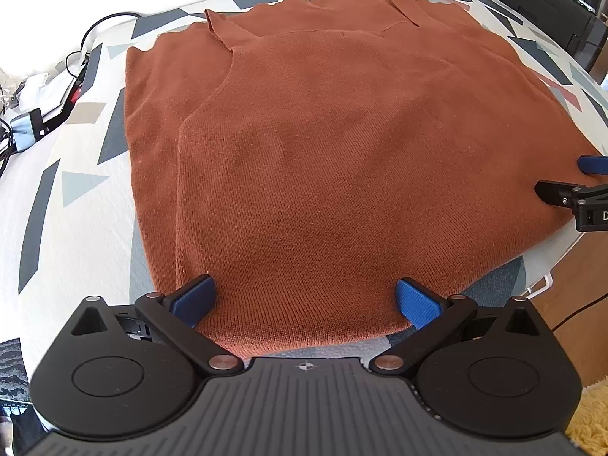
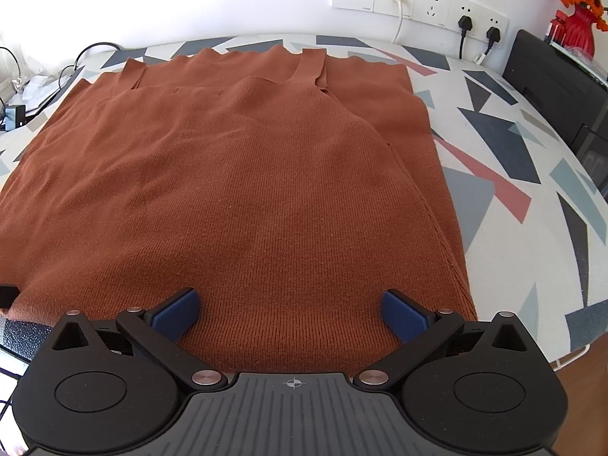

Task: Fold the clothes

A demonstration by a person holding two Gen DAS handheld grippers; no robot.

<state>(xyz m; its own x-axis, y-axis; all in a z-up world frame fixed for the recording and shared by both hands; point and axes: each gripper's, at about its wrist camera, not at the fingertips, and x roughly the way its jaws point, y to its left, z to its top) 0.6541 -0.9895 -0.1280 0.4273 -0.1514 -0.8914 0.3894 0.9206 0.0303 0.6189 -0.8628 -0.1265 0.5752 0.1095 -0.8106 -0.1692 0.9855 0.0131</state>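
Below both cameras, a rust-brown knit garment (image 1: 323,159) lies folded flat on a table covered with a cloth of grey and red triangles (image 2: 505,174). Each gripper, left gripper (image 1: 304,300) and right gripper (image 2: 290,313), has its blue-padded fingers spread wide at the garment's near edge, gripping nothing.

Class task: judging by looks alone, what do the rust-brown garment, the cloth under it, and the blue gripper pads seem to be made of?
Garment: knit fabric, probably wool or acrylic; fine ribbed rows, matte, slightly fuzzy.
Cloth: seems a woven or quilted textile, matte, printed with grey, navy and red triangles; fibre unclear.
Pads: likely rubber or textured plastic; fine grid pattern, dull blue.
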